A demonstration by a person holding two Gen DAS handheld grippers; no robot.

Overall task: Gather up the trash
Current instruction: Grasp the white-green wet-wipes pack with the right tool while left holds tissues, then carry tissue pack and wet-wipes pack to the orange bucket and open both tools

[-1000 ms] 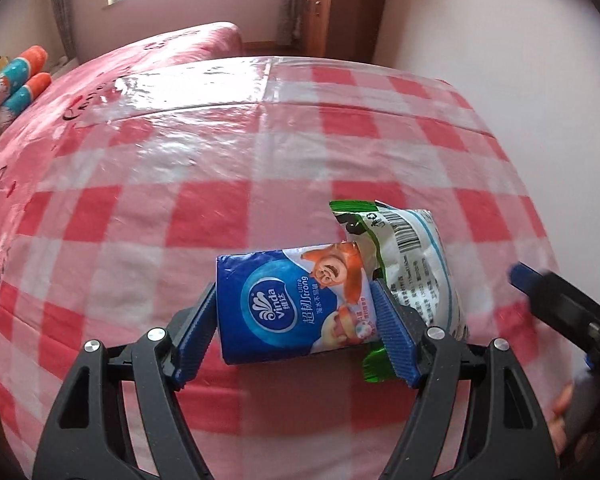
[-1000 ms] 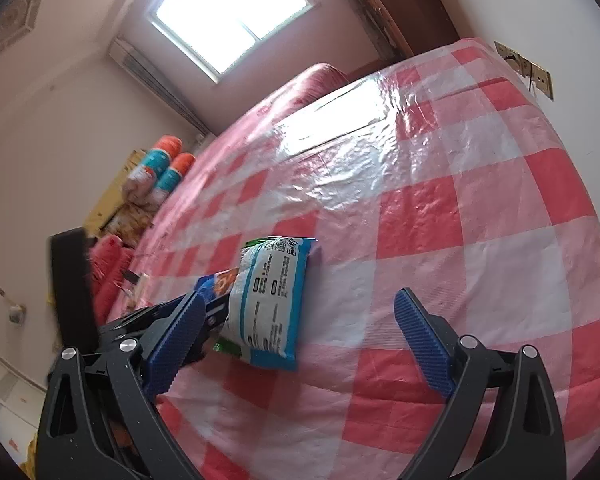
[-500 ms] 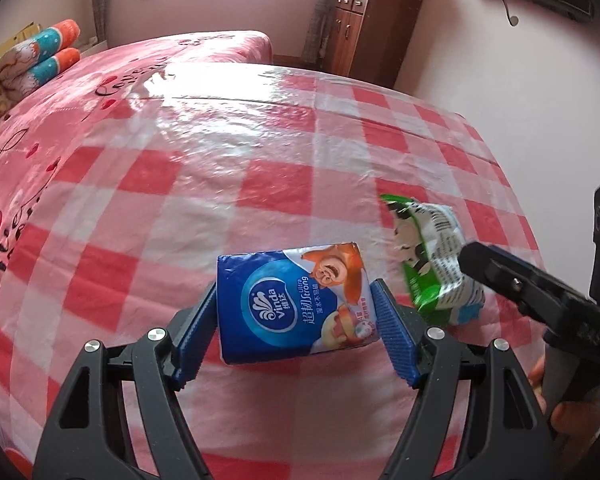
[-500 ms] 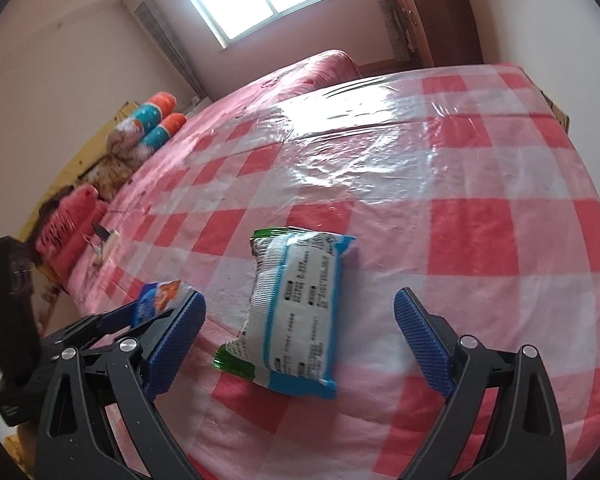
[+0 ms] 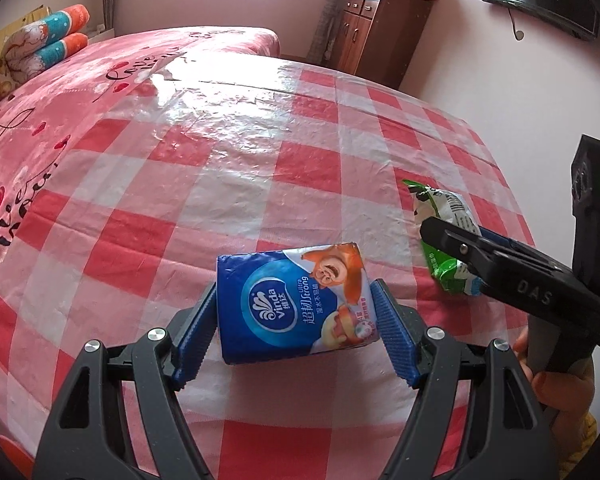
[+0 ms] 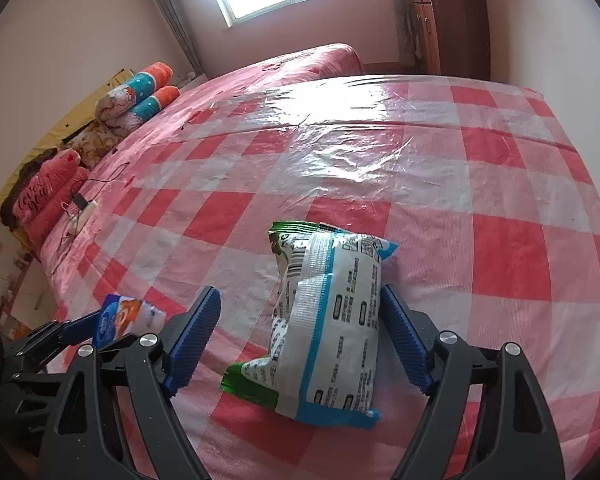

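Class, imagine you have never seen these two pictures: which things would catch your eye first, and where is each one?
First comes the blue tissue pack, clamped between the pads of the left gripper low in the left view. Next is the white and green snack bag lying on the red checked plastic cloth, with the right gripper closing around it, one pad already at its edge. Behind them lies the pink bed.

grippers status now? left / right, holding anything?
Left gripper: shut on the blue tissue pack.
Right gripper: jaws closing around the white snack bag; one pad touches, the other is still apart.
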